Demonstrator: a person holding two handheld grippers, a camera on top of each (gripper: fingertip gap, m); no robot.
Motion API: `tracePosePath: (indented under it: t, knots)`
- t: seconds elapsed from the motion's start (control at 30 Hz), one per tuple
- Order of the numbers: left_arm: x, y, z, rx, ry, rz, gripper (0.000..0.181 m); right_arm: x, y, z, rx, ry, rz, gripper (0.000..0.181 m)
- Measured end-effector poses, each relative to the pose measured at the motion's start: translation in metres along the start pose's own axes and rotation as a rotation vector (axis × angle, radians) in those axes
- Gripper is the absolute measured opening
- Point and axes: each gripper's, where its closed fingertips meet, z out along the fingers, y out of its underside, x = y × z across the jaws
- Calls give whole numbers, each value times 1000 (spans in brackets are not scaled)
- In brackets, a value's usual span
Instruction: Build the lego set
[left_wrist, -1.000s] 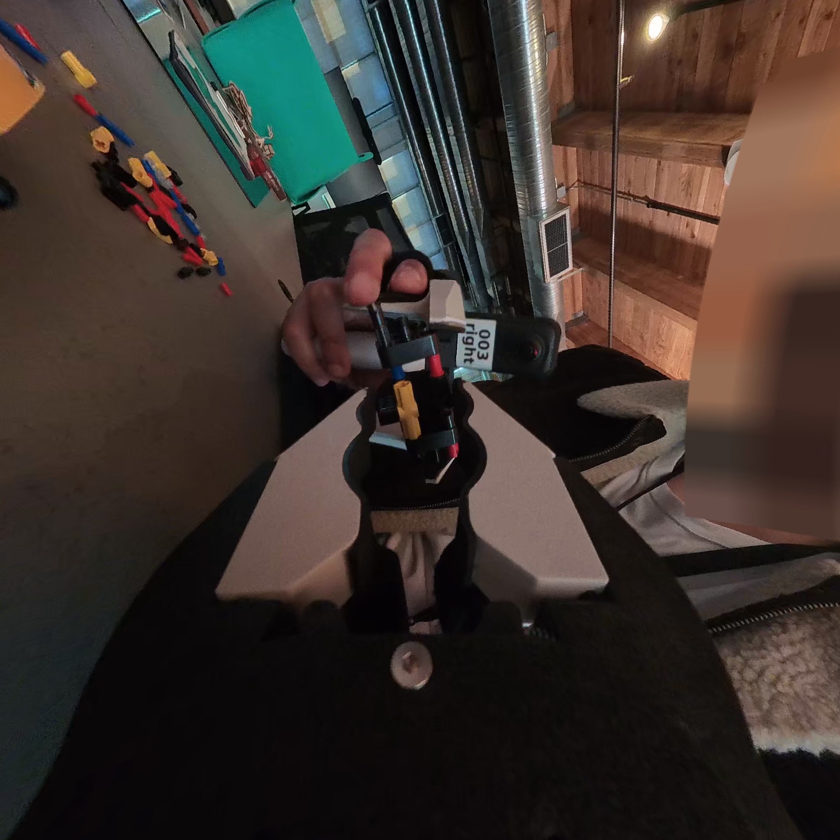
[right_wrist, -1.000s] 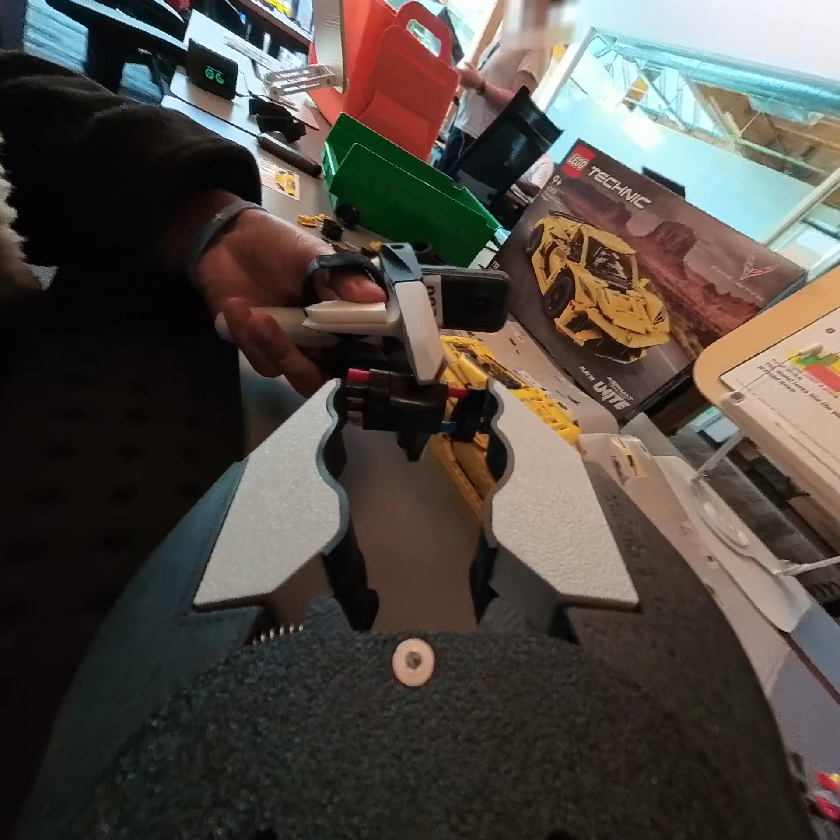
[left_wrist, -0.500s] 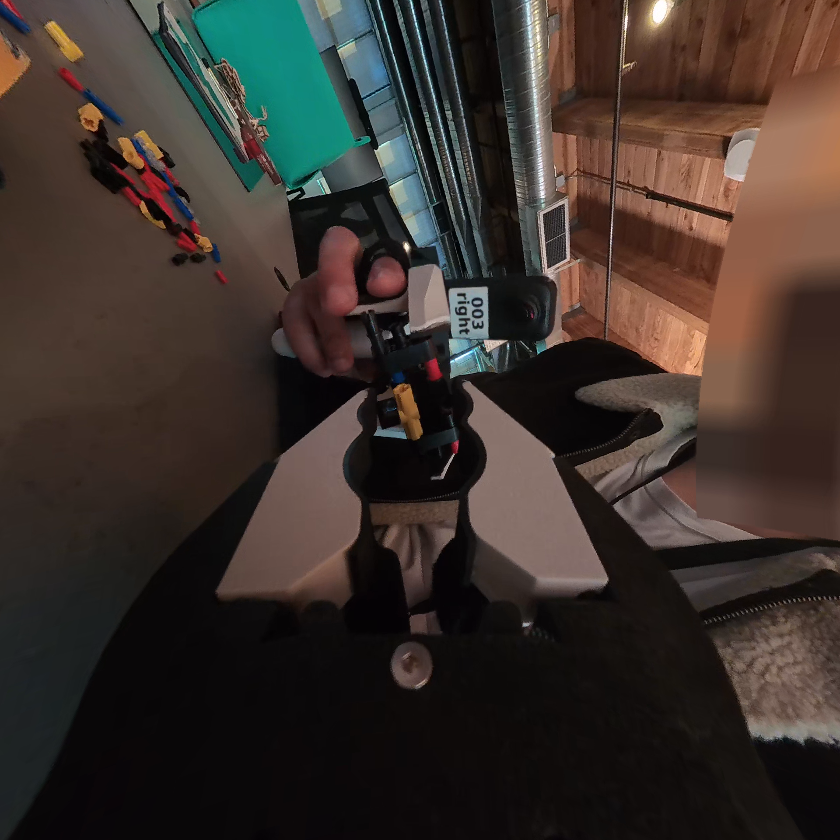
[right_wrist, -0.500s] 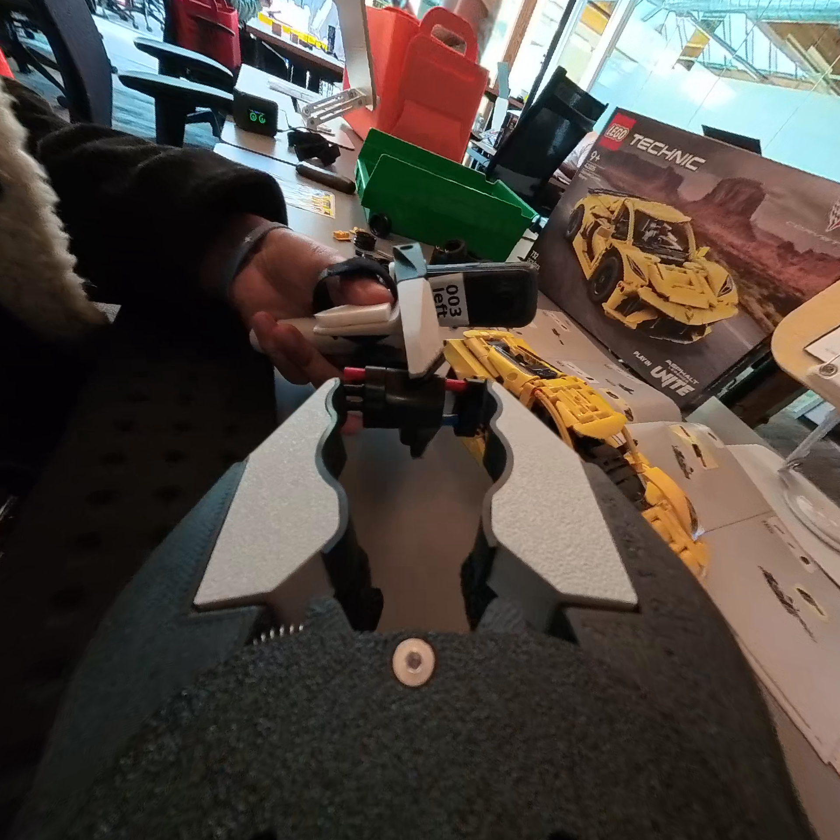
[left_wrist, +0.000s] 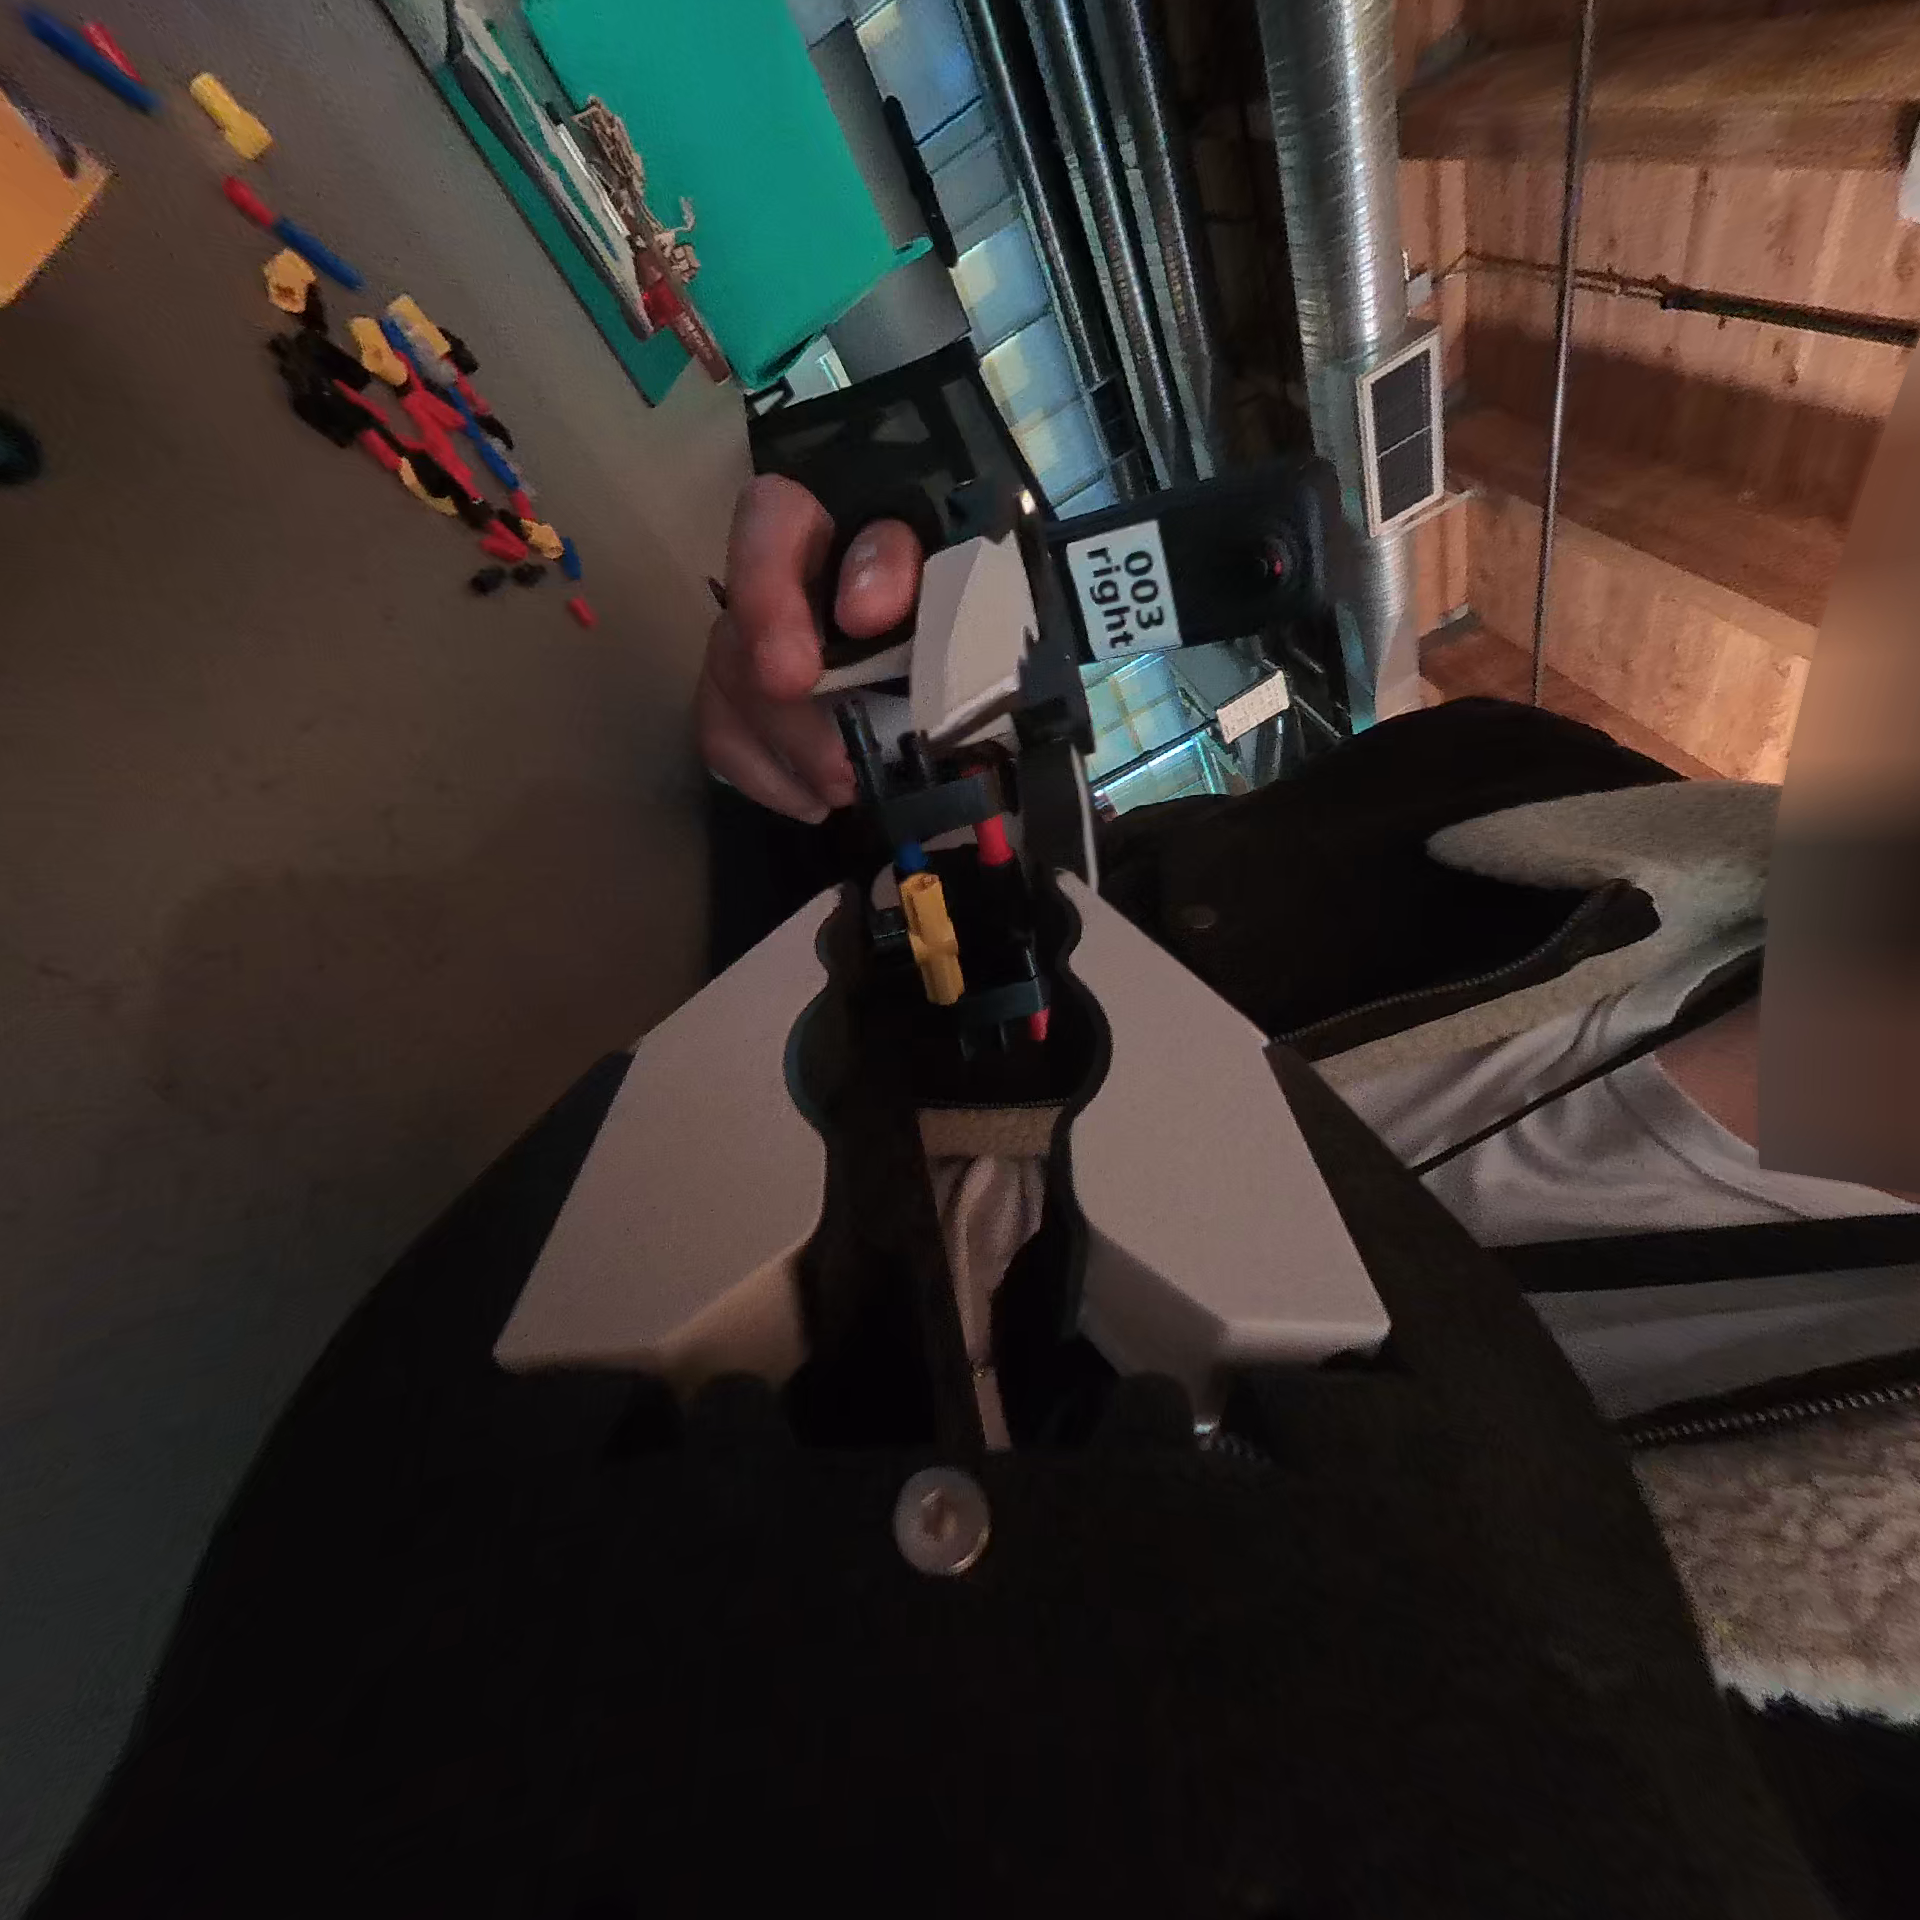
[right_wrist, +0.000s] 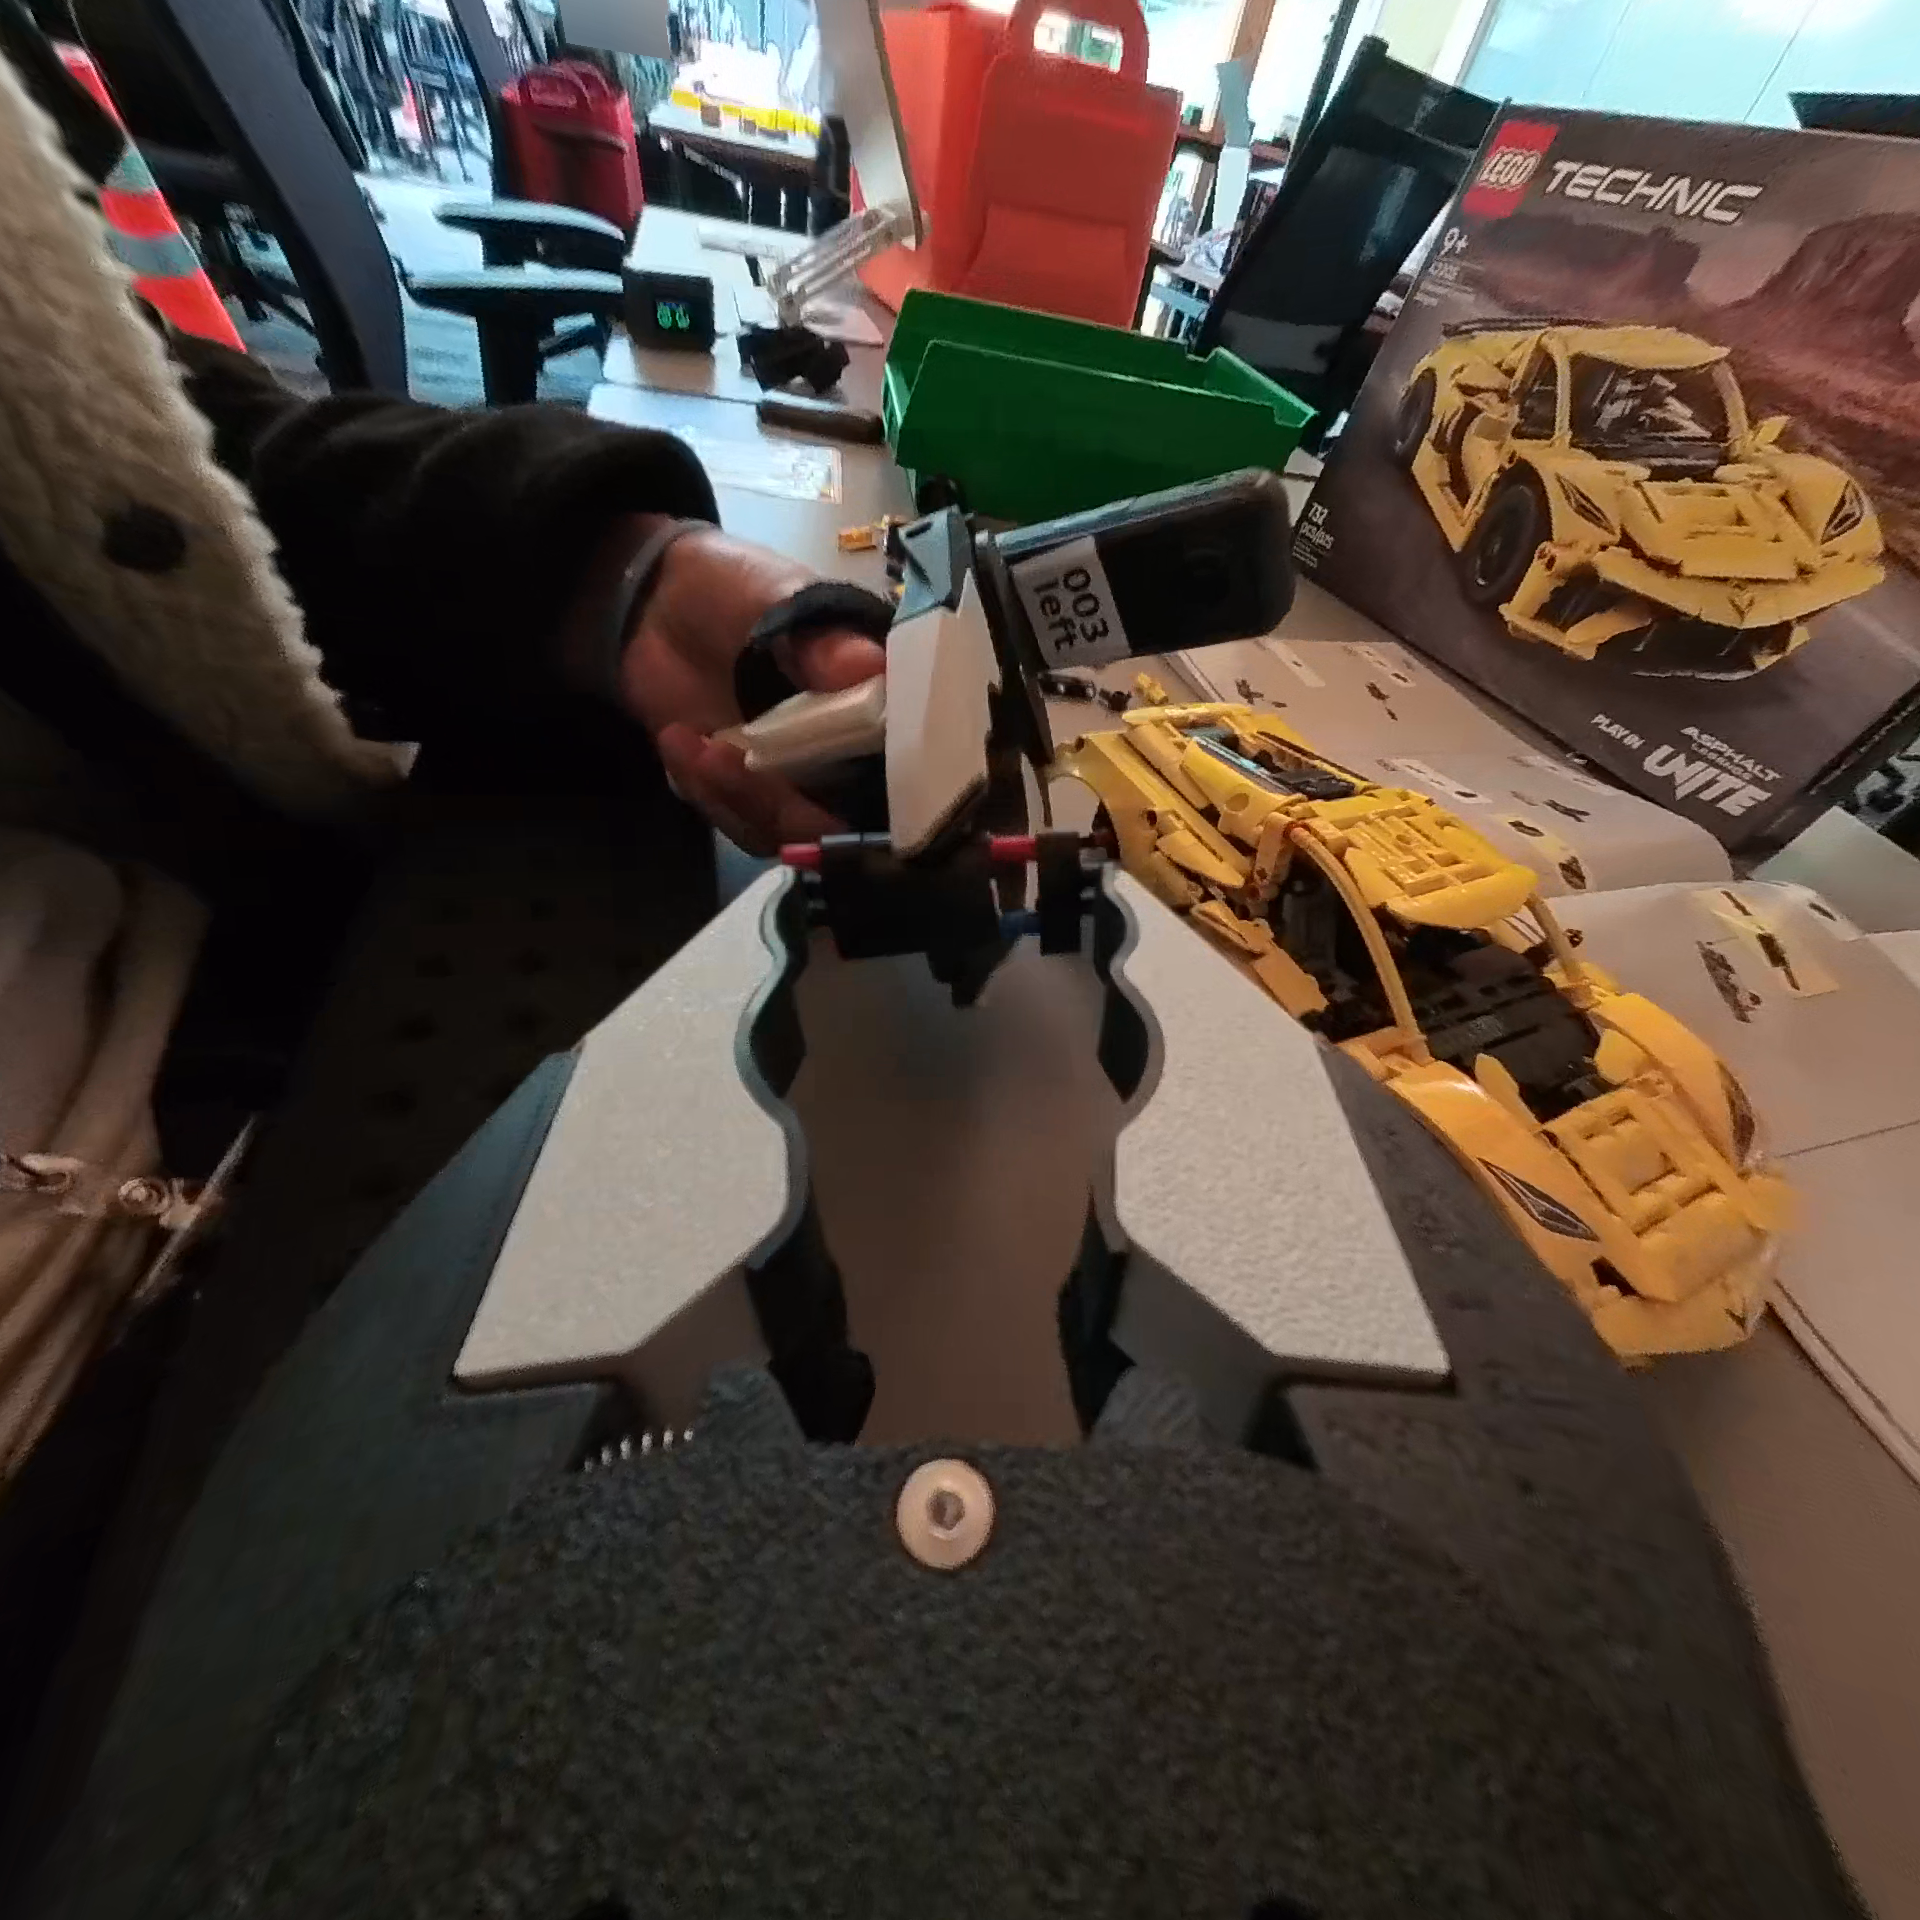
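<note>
Meanwhile, a finished yellow model car (right_wrist: 1455, 997) sits on the table at three o'clock of the right gripper (right_wrist: 940, 914), which clamps a small black sub-assembly (right_wrist: 904, 914) endwise; the left gripper (left_wrist: 951, 945) pinches the same piece

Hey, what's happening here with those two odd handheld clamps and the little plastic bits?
A person holds a two-finger gripper in each hand and is building a Lego set. Both the left gripper and the right gripper are pinching one small black sub-assembly with red and blue pins, held up in the air between them. On the table beside them lies a mostly built yellow car, with the set's box standing behind it. Loose pieces lie scattered farther off.
</note>
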Motion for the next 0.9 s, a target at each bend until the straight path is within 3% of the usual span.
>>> tracePosePath:
  t: [0.43, 0.9]
  knots:
    - [-7, 0, 1, -2, -35, -8, 33, 2, 5, 4, -98, 103, -226, 49]
    - [-15, -7, -5, 54, -42, -70, 32, 10, 11, 9, -135, 150, -212, 47]
